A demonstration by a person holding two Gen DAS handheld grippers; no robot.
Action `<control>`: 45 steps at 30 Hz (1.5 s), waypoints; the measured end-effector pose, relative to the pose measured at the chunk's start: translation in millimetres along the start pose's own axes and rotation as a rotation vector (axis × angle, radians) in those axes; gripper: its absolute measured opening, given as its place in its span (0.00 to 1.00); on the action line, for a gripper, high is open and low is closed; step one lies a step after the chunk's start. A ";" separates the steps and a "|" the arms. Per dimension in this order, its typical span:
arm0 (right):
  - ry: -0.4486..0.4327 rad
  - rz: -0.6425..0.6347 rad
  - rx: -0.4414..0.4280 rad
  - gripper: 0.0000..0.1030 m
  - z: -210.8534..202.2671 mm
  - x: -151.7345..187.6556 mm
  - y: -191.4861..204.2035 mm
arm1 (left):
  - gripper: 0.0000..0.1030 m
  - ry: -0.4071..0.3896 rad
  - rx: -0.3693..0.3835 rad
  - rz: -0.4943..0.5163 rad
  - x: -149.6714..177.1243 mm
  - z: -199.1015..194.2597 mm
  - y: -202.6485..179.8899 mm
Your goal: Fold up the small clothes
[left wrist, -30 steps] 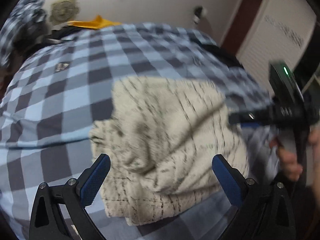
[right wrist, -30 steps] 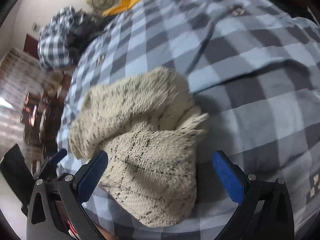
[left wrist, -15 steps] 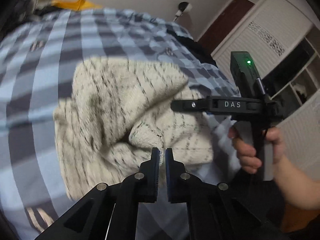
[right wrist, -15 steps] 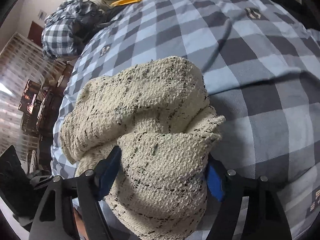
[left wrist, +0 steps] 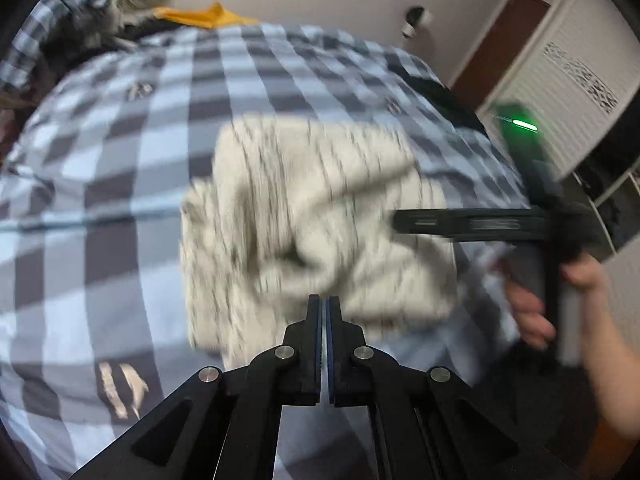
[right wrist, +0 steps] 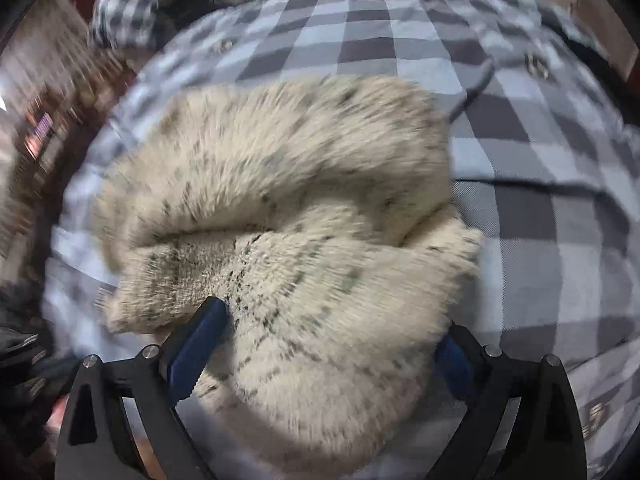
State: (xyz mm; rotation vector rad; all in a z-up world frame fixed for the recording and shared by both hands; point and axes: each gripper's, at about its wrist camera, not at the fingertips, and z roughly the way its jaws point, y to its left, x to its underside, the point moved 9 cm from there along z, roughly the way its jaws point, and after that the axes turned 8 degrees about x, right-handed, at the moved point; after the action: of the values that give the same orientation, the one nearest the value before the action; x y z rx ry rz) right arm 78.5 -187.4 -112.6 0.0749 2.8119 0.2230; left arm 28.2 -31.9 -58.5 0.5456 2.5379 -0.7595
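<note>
Left wrist view: the left gripper (left wrist: pixel 324 304) at 6 o'clock is clenched, pinching the near edge of the cream knit garment (left wrist: pixel 312 220), which lies bunched on the checked bedcover (left wrist: pixel 120 208). At 3 o'clock a hand (left wrist: pixel 536 308) holds the right gripper (right wrist: pixel 320 336); its jaws have just been opening and straddle the knit's near fold, blue pads touching both sides.

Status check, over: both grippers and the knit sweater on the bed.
Left gripper shut, pinching a fold of the cream knit sweater. Right gripper just reopened wide, fingers straddling the sweater. Sweater bunched on the checked bedspread. Nothing in the way.
</note>
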 end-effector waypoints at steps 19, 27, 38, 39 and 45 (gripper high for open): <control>-0.095 0.023 0.086 0.92 12.8 -65.0 22.9 | 0.01 0.041 -0.263 -0.027 -12.0 0.6 62.3; -0.108 -0.324 0.294 0.95 46.8 -47.0 67.9 | 0.01 0.056 -0.163 -0.044 -11.5 1.8 53.9; -0.177 -0.033 0.139 0.99 -30.9 -40.7 13.1 | 0.01 0.094 -0.191 -0.110 27.9 -1.3 73.4; -0.173 -0.003 0.134 0.99 -32.9 -39.6 5.2 | 0.01 0.098 -0.160 -0.123 31.1 0.0 73.1; -0.143 0.183 0.061 0.99 -48.9 -8.5 -41.2 | 0.01 0.041 -0.204 -0.075 38.0 -5.3 73.3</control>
State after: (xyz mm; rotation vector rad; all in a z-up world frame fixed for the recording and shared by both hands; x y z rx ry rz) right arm 69.9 -235.8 -70.7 0.3496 2.6689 0.1670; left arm 30.2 37.0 -104.2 0.4035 2.6470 -0.5114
